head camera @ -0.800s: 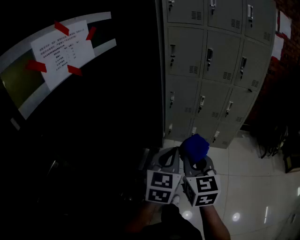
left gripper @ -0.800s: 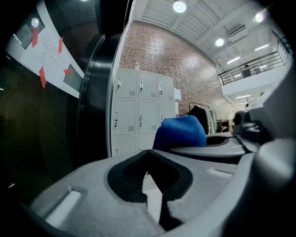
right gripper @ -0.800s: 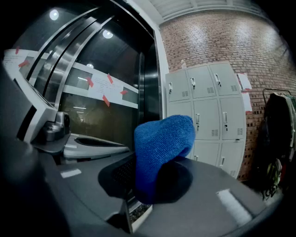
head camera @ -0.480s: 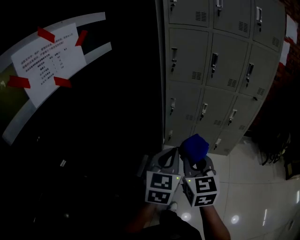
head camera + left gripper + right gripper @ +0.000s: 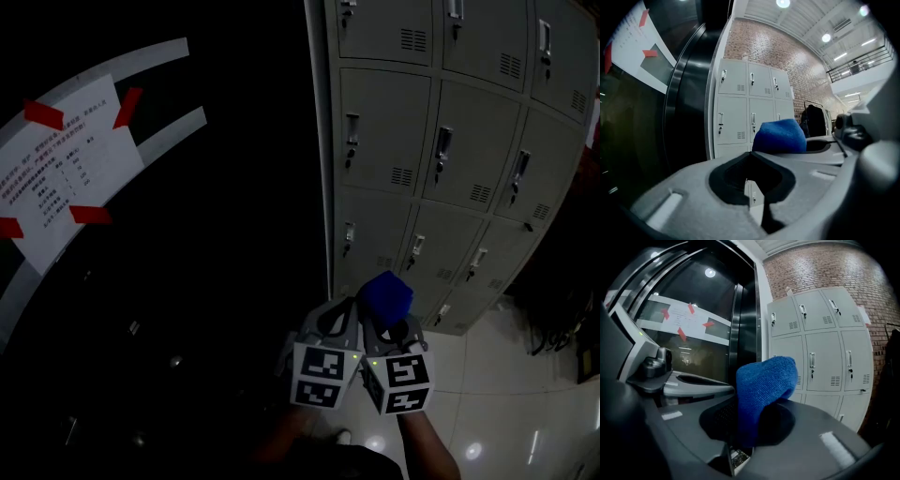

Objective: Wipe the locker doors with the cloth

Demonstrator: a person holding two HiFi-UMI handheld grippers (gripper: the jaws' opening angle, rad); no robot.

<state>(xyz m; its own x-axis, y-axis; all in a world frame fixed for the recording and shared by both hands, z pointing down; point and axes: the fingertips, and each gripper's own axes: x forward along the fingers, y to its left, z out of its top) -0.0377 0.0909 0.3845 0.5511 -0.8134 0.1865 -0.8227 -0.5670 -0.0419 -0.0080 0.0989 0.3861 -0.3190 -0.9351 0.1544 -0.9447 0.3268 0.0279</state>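
Pinching the blue cloth [image 5: 764,385] so it stands up out of the jaws, the right claw [image 5: 740,446] rides beside the left claw [image 5: 757,187], which is pressed together and empty, their square-marker cubes [image 5: 323,373] facing up. Ahead stand the grey locker doors [image 5: 441,159], the cloth apart from them, with a brick wall [image 5: 825,268] behind. Off left on dark glass hangs a white sheet [image 5: 56,178] under red tape strips [image 5: 45,114], its print too small to read.

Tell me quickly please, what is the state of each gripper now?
Left gripper: fingers closed, nothing between them.
Right gripper: fingers closed on the blue cloth.
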